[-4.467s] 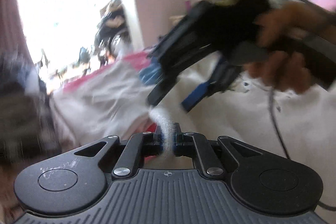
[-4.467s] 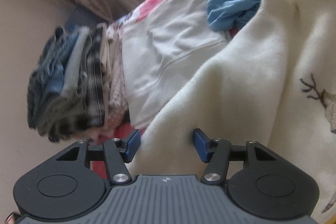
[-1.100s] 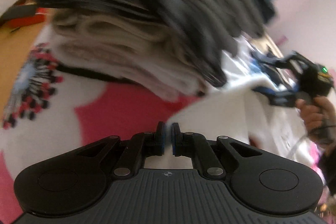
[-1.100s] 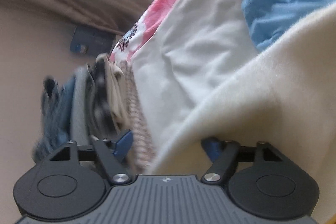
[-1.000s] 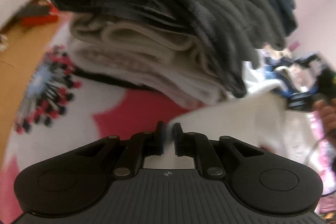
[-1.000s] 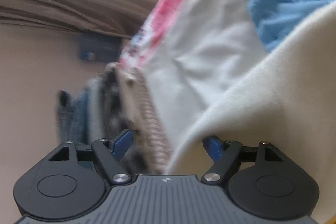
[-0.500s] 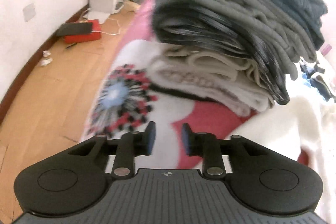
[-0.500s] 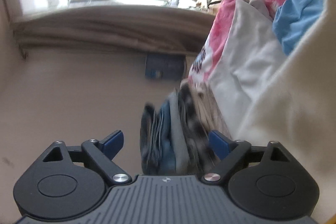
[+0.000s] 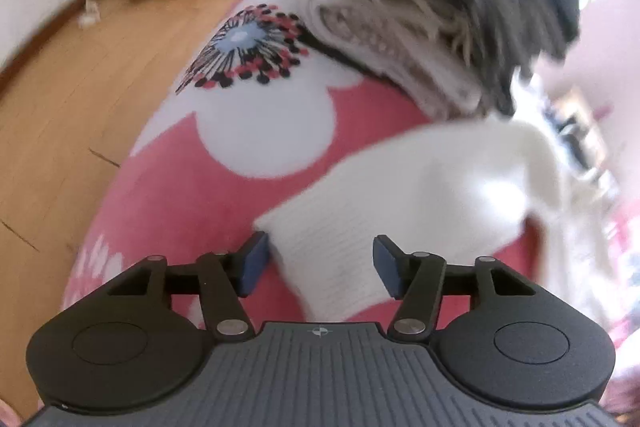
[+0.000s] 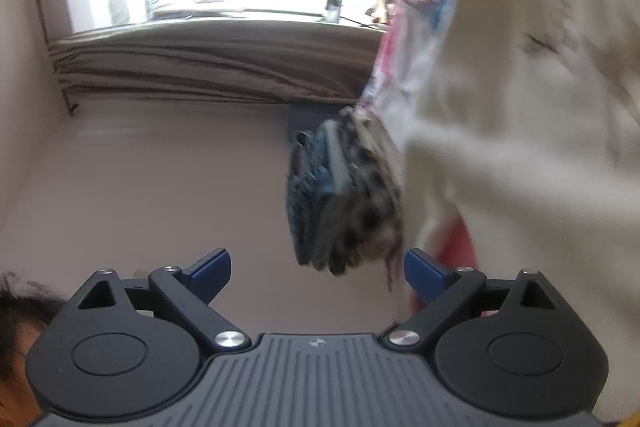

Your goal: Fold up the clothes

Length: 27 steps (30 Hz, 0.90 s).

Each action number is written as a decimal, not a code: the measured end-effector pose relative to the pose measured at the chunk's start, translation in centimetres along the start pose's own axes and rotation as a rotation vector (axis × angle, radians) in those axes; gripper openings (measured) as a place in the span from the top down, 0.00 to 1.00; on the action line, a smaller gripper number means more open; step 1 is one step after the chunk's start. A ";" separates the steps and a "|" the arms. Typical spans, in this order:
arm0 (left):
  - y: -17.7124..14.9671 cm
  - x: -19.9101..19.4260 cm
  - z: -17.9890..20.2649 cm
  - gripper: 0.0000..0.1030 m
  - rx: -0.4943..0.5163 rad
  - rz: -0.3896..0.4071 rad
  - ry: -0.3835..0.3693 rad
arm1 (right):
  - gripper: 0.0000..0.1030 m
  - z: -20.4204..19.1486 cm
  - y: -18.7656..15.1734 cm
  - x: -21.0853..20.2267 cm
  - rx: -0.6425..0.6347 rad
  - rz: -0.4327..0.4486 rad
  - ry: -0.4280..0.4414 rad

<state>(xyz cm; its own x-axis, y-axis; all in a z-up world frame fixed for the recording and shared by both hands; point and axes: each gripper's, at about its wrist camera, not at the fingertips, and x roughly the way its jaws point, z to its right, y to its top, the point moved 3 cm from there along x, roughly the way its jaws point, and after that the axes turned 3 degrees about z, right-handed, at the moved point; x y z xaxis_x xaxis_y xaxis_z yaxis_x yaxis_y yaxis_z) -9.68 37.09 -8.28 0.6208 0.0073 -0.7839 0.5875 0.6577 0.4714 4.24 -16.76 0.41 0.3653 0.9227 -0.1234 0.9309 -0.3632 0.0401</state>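
L gripper (image 9: 320, 263): jaws spread, ribbed cuff of cream sweater (image 9: 404, 203) lies between them, not pinched, on pink blanket (image 9: 192, 183). Folded stack (image 9: 448, 7) sits behind the sweater. R gripper (image 10: 318, 271): jaws spread, empty; stack and sweater ahead, to its right.

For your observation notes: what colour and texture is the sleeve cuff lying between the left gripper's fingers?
White, with fine ribbing. The sleeve cuff shows best in the left wrist view.

A pink flowered bedspread (image 9: 168, 163) carries folded clothes (image 9: 440, 27) and a white sweater (image 9: 400, 195).
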 end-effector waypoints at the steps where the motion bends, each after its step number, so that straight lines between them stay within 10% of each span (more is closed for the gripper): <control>1: -0.4 0.2 0.1 0.44 -0.006 0.014 0.020 | 0.06 1.0 -1.0 -0.6 0.037 0.008 -0.003; 4: -1.1 0.1 0.0 0.44 -0.129 0.080 0.067 | 0.06 4.0 -3.7 -1.9 0.149 0.040 -0.021; 11: -0.4 -0.6 1.8 0.90 -0.127 0.161 0.264 | 0.05 8.8 -6.5 -2.4 0.304 0.106 -0.074; 27: 8.3 4.9 1.7 0.86 0.356 0.241 0.555 | 0.05 8.8 -4.7 -2.0 0.170 0.102 -0.274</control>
<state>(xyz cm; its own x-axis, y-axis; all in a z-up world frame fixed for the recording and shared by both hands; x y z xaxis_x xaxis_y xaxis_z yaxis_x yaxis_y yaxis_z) -0.87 41.34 -7.57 0.4540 0.5679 -0.6866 0.6597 0.3036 0.6874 -0.89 -18.02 -8.24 0.4189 0.8199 -0.3902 0.8667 -0.4892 -0.0975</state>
